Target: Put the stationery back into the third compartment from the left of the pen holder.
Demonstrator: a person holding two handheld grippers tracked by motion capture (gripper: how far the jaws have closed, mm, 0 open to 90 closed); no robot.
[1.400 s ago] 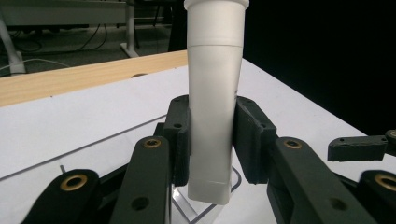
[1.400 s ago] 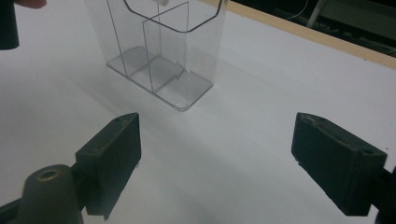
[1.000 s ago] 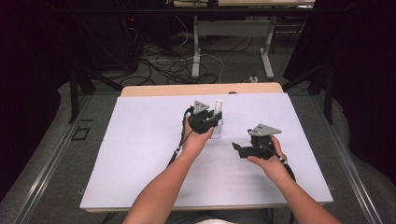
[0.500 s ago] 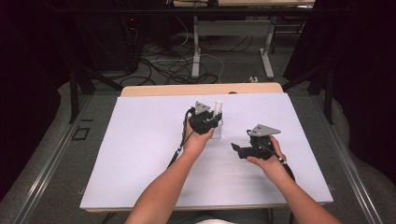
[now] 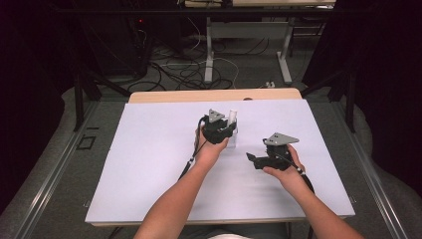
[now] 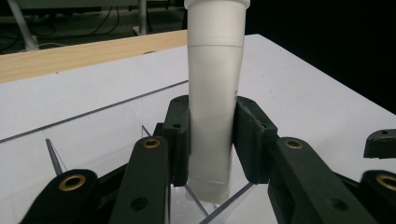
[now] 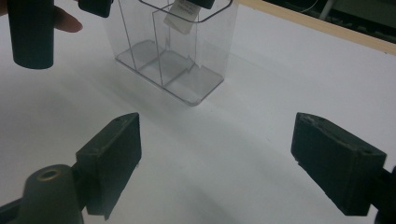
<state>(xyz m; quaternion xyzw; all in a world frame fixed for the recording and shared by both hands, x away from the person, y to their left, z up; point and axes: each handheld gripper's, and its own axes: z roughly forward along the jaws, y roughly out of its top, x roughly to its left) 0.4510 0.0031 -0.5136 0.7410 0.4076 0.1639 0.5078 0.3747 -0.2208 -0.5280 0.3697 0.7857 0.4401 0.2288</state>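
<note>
A white tube (image 6: 215, 70) stands upright with my left gripper (image 6: 212, 140) shut on its lower half. Its crimped lower end (image 7: 180, 21) hangs just inside the top of a clear plastic container (image 7: 173, 60) with inner dividers, well above the container's floor. In the high view the left gripper (image 5: 226, 130) holds the tube (image 5: 232, 117) over the container (image 5: 232, 143) at mid-table. My right gripper (image 5: 252, 159) sits to the right and nearer, pointing left. Its jaws stand wide open (image 7: 224, 163) with nothing between them, low over the table and short of the container.
A white sheet (image 5: 149, 164) covers the table, with a strip of bare wood (image 5: 174, 95) along the far edge. Cables and desk legs (image 5: 209, 55) lie on the floor beyond. One jaw of the right gripper (image 6: 380, 142) shows at the right of the left gripper view.
</note>
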